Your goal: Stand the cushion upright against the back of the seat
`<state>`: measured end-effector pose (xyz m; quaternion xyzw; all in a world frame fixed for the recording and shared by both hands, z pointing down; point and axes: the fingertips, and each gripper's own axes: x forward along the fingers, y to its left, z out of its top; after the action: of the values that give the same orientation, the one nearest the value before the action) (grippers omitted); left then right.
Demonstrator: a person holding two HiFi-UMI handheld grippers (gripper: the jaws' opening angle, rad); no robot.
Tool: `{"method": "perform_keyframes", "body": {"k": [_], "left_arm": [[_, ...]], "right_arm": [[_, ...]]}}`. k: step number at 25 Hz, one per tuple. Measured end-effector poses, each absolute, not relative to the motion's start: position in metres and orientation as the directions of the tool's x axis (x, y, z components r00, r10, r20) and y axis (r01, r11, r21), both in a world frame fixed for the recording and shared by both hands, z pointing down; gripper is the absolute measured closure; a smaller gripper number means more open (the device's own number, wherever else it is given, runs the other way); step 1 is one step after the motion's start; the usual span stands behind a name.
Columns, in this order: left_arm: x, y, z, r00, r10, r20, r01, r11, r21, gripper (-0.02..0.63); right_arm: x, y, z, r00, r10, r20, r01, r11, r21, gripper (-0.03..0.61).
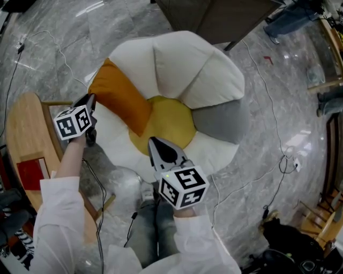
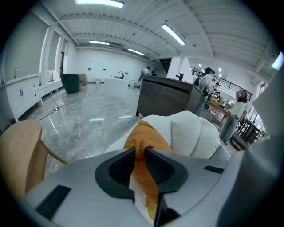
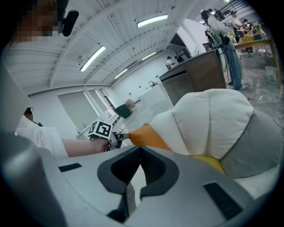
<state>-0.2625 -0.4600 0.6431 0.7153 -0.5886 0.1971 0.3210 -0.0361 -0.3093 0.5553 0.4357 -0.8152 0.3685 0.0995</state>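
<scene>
An orange cushion (image 1: 120, 99) leans tilted against the left white petals of a flower-shaped seat (image 1: 177, 69) with a yellow centre (image 1: 166, 120). My left gripper (image 1: 91, 98) is at the cushion's left corner. In the left gripper view its jaws (image 2: 140, 150) pinch the orange cushion (image 2: 144, 135) fabric. My right gripper (image 1: 151, 140) hovers over the front edge of the yellow centre, apart from the cushion. In the right gripper view the right gripper (image 3: 140, 147) has its tips together with nothing between them, and the cushion (image 3: 144, 135) lies ahead to the left.
A wooden chair (image 1: 21, 128) with a red item (image 1: 29, 174) stands at the left, close to my left arm. A dark cabinet (image 1: 214, 16) is behind the seat. Cables (image 1: 278, 155) trail over the marble floor to the right. A grey petal (image 1: 220, 120) forms the seat's right side.
</scene>
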Motion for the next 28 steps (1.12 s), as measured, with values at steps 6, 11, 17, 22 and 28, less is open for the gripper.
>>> {"method": "perform_keyframes", "body": {"k": [6,11,17,22,28], "left_arm": [[-0.276,-0.458,0.642,0.154,-0.72,0.676,-0.981,-0.033,0.189,0.46],[-0.271,-0.452,0.631,0.167,-0.737,0.655,-0.978,-0.038,0.207,0.417],[-0.252,-0.44,0.6,0.209,-0.762,0.614,-0.97,-0.082,0.229,0.411],[-0.24,-0.425,0.567,0.235,-0.782,0.578,-0.965,-0.115,0.238,0.411],[-0.23,-0.399,0.533,0.264,-0.785,0.561,-0.957,-0.143,0.251,0.411]], "right_arm": [[-0.039,-0.307,0.552,-0.619,-0.622,0.479,-0.77,0.361,-0.526,0.566],[-0.033,-0.304,0.546,-0.618,-0.626,0.475,-0.771,0.365,-0.522,0.566],[-0.028,-0.295,0.526,-0.623,-0.63,0.463,-0.768,0.382,-0.514,0.566],[-0.024,-0.286,0.503,-0.626,-0.638,0.449,-0.767,0.398,-0.503,0.566],[-0.018,-0.266,0.47,-0.612,-0.666,0.427,-0.775,0.395,-0.494,0.566]]}}
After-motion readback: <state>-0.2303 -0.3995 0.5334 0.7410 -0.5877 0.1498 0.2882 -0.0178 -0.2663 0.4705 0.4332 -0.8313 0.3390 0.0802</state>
